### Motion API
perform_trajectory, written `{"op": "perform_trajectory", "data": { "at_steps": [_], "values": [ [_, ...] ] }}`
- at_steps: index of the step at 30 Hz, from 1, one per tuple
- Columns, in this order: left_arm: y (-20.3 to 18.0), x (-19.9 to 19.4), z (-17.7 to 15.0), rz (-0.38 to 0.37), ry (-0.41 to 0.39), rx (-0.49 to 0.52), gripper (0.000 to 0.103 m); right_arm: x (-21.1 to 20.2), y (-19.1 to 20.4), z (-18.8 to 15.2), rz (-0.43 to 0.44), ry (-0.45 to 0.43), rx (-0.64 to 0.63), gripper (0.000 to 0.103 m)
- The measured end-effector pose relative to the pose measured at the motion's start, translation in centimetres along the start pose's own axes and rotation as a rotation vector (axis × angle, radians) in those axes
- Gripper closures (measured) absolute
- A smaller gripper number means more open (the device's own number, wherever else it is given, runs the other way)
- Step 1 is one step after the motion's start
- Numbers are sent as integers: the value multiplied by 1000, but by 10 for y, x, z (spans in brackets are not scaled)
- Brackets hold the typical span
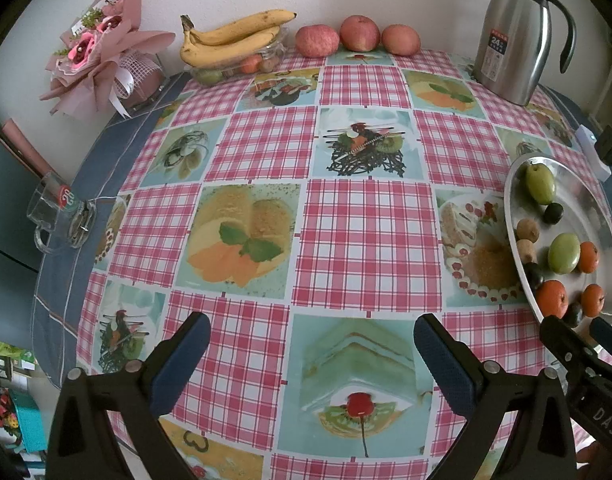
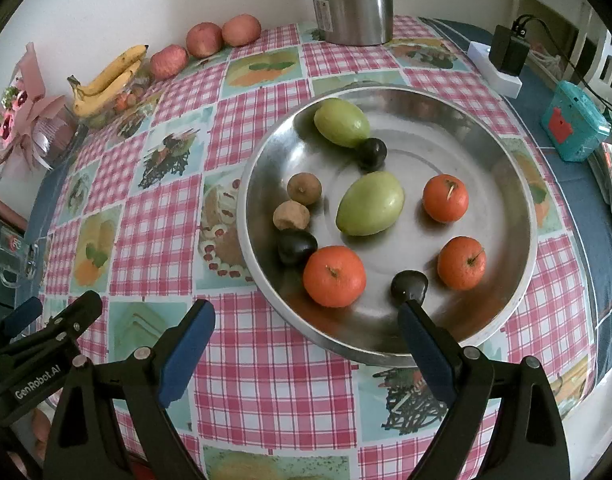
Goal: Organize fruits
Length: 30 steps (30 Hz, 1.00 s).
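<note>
A round steel plate (image 2: pixel 501 184) holds several small fruits: two green ones (image 2: pixel 370 204), three oranges (image 2: pixel 333 276), three dark ones (image 2: pixel 409 284) and two brown ones (image 2: pixel 303 188). My right gripper (image 2: pixel 306 344) is open and empty, hovering at the plate's near rim. The plate also shows at the right of the left wrist view (image 1: pixel 513 200). My left gripper (image 1: pixel 311 364) is open and empty over the checked cloth, left of the plate. At the back by the wall lie a banana bunch (image 1: pixel 234 36) on a clear tray of small fruits (image 1: pixel 266 62) and three apples (image 1: pixel 359 34).
A steel thermos jug (image 1: pixel 513 36) stands at the back right. A pink bouquet (image 1: pixel 102 52) leans at the back left. A glass mug (image 1: pixel 56 216) sits at the table's left edge. A white power strip (image 2: pixel 493 70) and a teal box (image 2: pixel 573 124) lie right of the plate.
</note>
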<state>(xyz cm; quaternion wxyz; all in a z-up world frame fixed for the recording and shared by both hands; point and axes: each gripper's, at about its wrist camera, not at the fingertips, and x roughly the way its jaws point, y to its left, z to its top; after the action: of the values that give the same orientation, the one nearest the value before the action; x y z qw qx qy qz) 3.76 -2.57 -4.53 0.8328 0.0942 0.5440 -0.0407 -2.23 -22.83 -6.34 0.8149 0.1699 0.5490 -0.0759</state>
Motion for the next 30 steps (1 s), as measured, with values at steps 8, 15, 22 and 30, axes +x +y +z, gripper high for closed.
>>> {"op": "perform_trajectory", "data": {
  "at_steps": [8,15,22,30],
  "values": [
    [-1,1,0,-6,4,0,0,1,1,0,-1,3,0,10],
    [0,0,0,-6,3,1,0,1,0,-1,-1,5,3,10],
    [-3,-3,-1,-11,-9,16,0,2,1,-1,-2,6,2,10],
    [-3,-8,0,-11,-38,22,0,2,-1,-3,0,7,4,10]
  ]
}}
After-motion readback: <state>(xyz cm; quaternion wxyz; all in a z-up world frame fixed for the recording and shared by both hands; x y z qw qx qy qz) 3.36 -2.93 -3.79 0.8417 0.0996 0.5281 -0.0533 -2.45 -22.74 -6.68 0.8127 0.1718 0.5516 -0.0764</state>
